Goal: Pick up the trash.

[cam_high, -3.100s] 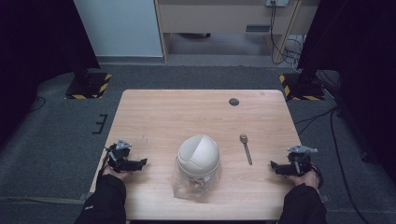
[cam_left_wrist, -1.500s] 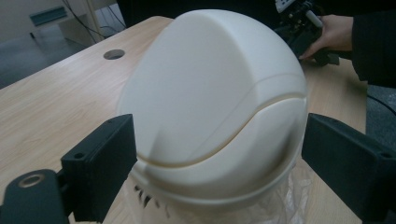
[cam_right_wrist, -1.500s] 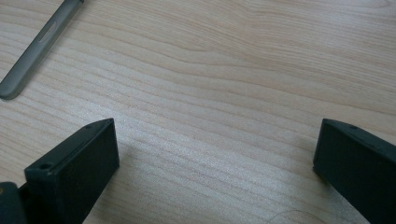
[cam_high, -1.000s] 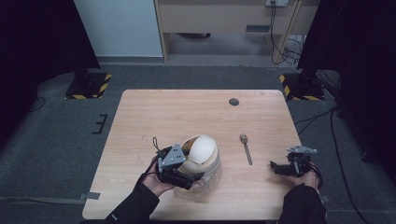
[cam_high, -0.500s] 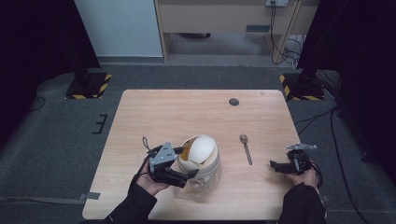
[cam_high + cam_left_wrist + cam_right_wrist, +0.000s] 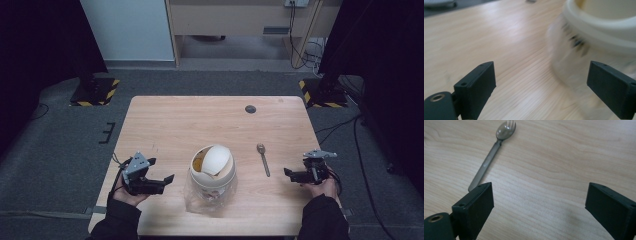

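The left gripper (image 6: 167,178), jaws wide and empty, is withdrawing toward nine o'clock from the clear plastic jar (image 6: 212,182) at table centre, its cream domed lid (image 6: 216,160) tipped open; the right gripper (image 6: 289,173), jaws wide, is closing slightly beside the grey spork (image 6: 263,159).

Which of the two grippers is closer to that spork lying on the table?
The right. The right gripper sits just right of the spork, jaws open toward it with bare table between. The left gripper is on the far side of the white-lidded container, well to the left.
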The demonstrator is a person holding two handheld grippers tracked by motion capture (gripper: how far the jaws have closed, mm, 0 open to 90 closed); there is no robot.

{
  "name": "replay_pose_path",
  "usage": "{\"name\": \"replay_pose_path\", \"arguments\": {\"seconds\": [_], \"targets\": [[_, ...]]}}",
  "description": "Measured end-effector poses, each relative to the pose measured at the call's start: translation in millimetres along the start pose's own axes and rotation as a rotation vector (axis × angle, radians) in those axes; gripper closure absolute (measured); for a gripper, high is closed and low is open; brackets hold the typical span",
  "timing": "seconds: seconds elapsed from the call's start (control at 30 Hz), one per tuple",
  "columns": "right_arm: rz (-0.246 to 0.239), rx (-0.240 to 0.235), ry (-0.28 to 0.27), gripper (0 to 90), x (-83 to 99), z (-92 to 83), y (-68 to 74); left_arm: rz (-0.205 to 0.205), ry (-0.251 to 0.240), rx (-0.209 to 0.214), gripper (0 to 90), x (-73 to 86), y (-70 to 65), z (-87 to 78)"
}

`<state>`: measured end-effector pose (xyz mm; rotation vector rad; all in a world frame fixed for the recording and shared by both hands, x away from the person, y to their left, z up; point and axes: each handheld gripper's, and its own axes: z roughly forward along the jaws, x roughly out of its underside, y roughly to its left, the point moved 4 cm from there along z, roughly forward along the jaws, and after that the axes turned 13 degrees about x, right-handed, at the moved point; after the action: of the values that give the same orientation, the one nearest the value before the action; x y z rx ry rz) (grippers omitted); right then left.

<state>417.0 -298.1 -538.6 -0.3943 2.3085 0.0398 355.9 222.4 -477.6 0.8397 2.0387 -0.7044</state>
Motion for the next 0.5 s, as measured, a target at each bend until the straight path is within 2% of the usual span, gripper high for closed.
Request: {"name": "replay_pose_path", "arguments": {"seconds": [0.13, 0.27, 0.5], "targets": [[0.007, 0.001, -0.055, 13.6, -9.0, -6.0, 0.1, -0.080, 0.080, -0.086, 8.2, 24.3, 28.6, 8.1], [-0.017, 0.007, -0.073, 15.2, -18.4, -9.2, 5.4, -0.115, 0.168, -0.126, 8.3, 39.6, 43.6, 16.5], [-0.018, 0.012, -0.132, 19.5, -38.2, -12.1, 14.6, -0.111, 0.236, -0.154, 7.8, 47.5, 49.1, 25.1]]}}
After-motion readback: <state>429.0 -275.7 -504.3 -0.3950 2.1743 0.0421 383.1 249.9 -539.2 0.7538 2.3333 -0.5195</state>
